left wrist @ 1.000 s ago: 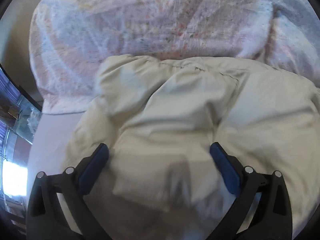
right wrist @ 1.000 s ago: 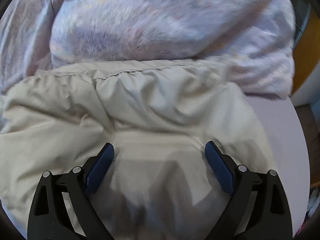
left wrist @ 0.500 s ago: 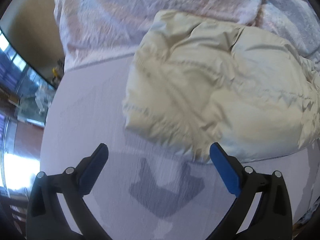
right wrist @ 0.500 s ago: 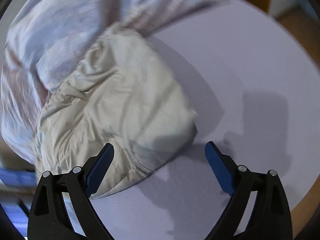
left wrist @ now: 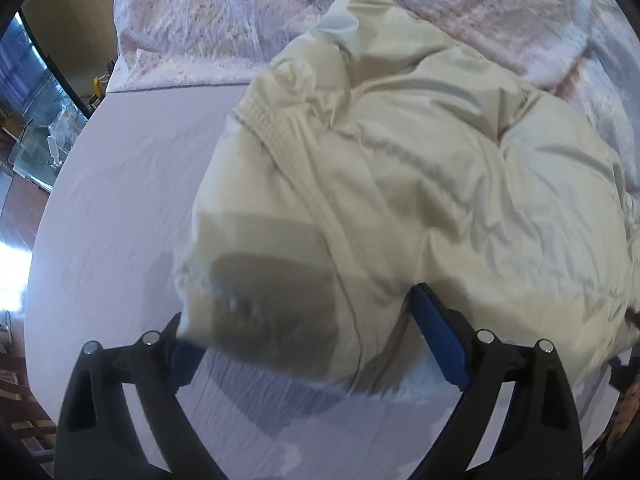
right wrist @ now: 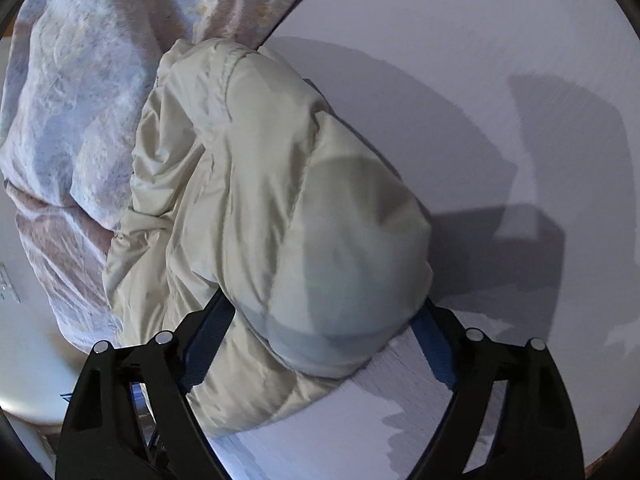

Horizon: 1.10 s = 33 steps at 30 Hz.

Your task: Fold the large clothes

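- A puffy cream padded jacket of shiny fabric (left wrist: 400, 184) lies crumpled on a pale lilac bed sheet (left wrist: 132, 200); in the left wrist view it fills the centre and right of the frame.
- Behind it, along the top of the frame, lies a fluffy blanket with pale pink and blue pattern (left wrist: 224, 12), and the upper edge of the jacket touches it.
- The left gripper (left wrist: 304, 340), black with blue pads, stands spread at the bottom of the frame. Its jaws have just been closing a little, and the lower edge of the jacket is between them. The left pad is partly hidden under the fabric; I cannot tell if the pads press on it.
- In the right wrist view the jacket (right wrist: 248, 184) runs from upper left to the bottom centre, on the sheet (right wrist: 500, 60).
- The right gripper (right wrist: 316, 344) is also spread, and its jaws have just been closing. A rounded bulge of the jacket sits between them, and both pads are at its sides.
- The blanket (right wrist: 68, 112) is at the left of this frame.
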Available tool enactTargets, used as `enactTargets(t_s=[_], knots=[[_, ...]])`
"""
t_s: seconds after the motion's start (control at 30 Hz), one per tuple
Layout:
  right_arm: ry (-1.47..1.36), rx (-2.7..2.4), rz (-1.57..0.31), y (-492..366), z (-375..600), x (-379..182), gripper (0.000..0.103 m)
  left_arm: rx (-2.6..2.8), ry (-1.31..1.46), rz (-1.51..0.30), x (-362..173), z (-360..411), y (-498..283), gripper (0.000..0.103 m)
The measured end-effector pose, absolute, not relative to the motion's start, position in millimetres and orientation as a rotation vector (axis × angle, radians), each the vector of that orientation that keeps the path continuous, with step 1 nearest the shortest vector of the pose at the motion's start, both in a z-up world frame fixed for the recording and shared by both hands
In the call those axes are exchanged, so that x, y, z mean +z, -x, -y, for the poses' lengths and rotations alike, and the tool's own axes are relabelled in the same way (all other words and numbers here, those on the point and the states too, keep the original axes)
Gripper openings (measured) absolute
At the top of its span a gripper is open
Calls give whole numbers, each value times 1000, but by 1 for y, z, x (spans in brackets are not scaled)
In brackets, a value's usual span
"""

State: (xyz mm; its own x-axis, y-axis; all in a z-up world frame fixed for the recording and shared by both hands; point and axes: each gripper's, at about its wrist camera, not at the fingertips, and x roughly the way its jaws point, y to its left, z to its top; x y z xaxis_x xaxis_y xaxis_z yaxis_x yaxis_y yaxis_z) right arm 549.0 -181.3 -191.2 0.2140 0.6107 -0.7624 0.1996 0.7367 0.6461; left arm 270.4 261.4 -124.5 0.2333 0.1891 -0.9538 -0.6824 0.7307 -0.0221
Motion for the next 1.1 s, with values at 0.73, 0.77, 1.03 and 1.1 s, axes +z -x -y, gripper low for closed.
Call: enactTargets(t_s=[0.73, 0.77, 1.03, 1.1], knots=[[-694, 291, -1292, -532, 168, -172, 32, 619, 480, -1074, -109, -267, -273, 31], [-697, 292, -1291, -530, 169, -171, 32, 615, 476, -1074, -107, -265, -270, 30], [-695, 310, -1325, -504, 179, -169, 29, 588, 467, -1086, -93, -252, -232, 30], [-695, 320, -1341, -493, 182, -170, 29, 574, 478, -1092, -89, -248, -215, 30]])
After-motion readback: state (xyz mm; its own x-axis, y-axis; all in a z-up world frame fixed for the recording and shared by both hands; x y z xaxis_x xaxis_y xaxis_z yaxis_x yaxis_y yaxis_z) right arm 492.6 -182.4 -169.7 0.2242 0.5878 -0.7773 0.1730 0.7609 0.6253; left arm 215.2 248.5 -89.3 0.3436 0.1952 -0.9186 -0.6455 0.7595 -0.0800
